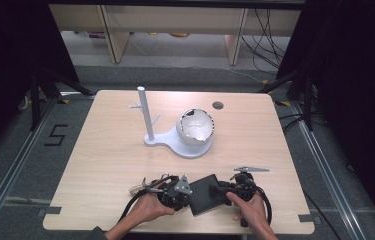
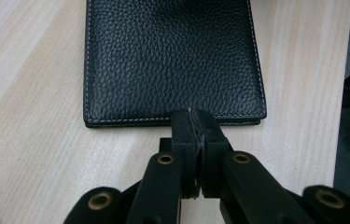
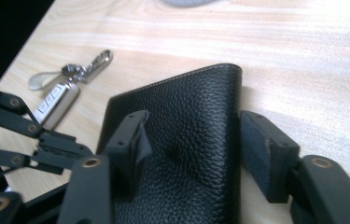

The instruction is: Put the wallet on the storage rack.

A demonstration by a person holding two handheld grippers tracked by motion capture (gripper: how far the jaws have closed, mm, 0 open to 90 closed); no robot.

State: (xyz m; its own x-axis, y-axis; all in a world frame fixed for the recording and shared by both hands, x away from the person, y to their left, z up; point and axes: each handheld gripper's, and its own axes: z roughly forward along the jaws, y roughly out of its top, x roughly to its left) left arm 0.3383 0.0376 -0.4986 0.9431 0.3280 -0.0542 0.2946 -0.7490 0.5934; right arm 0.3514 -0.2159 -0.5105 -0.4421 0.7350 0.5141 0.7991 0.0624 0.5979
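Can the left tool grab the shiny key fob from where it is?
Probably yes. The key fob lies on bare table beside the left tool, nothing between, but that tool is shut at the black wallet's edge and must open first.

- Light wood-grain table (image 1: 110, 150), rounded corners, round cable hole (image 1: 218, 105) near far edge.
- Grey floor (image 1: 5, 165) around it, a "5" marking (image 1: 56, 135) at left.
- Black curtains (image 1: 355, 75) on both sides.
- Pale wooden furniture legs (image 1: 116, 40) behind, cables (image 1: 267, 35) trailing at back right.
- Bright overhead light on tabletop.
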